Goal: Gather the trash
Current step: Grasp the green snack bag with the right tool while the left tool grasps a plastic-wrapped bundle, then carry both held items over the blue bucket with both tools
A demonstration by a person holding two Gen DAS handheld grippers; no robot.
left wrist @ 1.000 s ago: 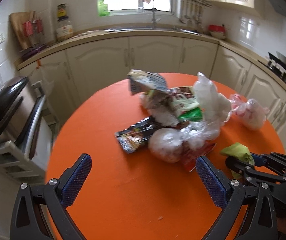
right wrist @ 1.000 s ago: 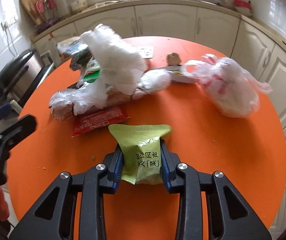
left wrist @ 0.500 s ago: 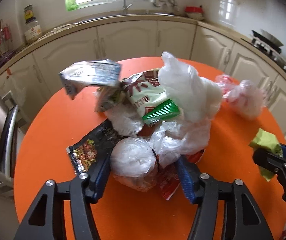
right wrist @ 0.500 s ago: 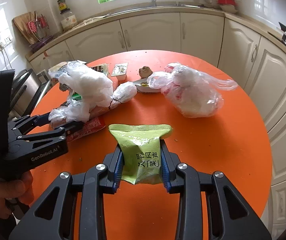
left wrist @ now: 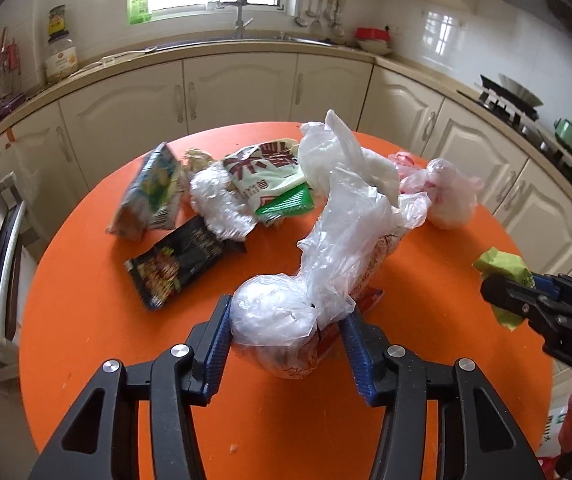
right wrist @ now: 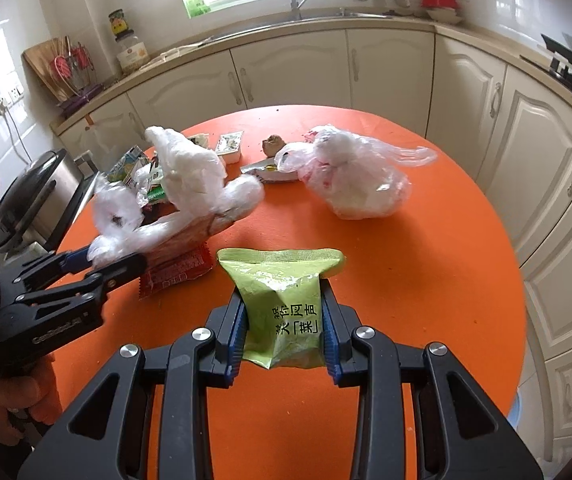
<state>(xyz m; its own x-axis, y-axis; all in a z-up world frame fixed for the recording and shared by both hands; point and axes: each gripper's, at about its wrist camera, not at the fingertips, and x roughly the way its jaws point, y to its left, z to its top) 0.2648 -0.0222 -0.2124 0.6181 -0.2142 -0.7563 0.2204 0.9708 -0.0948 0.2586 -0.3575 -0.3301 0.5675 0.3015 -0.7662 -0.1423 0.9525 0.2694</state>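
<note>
Left tool (left wrist: pixel 286 332): jaws have just been closing and now sit partway shut, blue pads pressing both sides of the knotted clear bag (left wrist: pixel 274 316) at lower centre of the left view

Right tool (right wrist: pixel 284 326): narrowly closed on the green packet (right wrist: pixel 282 304), which stands upright between the pads with its sealed top edge above them, lower centre of the right view

Held bag: a rounded white bundle tied off, its loose plastic tail (left wrist: pixel 349 240) trailing up and to the right, away from the left tool and over the red wrapper (right wrist: pixel 176 272)

Key relation: the bag's long axis runs from the gripped knot end diagonally toward upper right of the left view, so a lift would likely drag the tail across the red wrapper and the pile behind

Rest of the trash: black snack wrapper (left wrist: pixel 178 264), crumpled carton (left wrist: pixel 150 196) and white-and-red packet (left wrist: pixel 266 172) lie on the orange bench (left wrist: pixel 86 312) beyond the left tool; a second tied bag (right wrist: pixel 349 184) sits well apart at upper right of the right view

Nearer hand: the left is nearer the pile, the right nearer the second tied bag; both are full

Judgement: both loads look ready to be carried off to a bin, which no view shows
</note>
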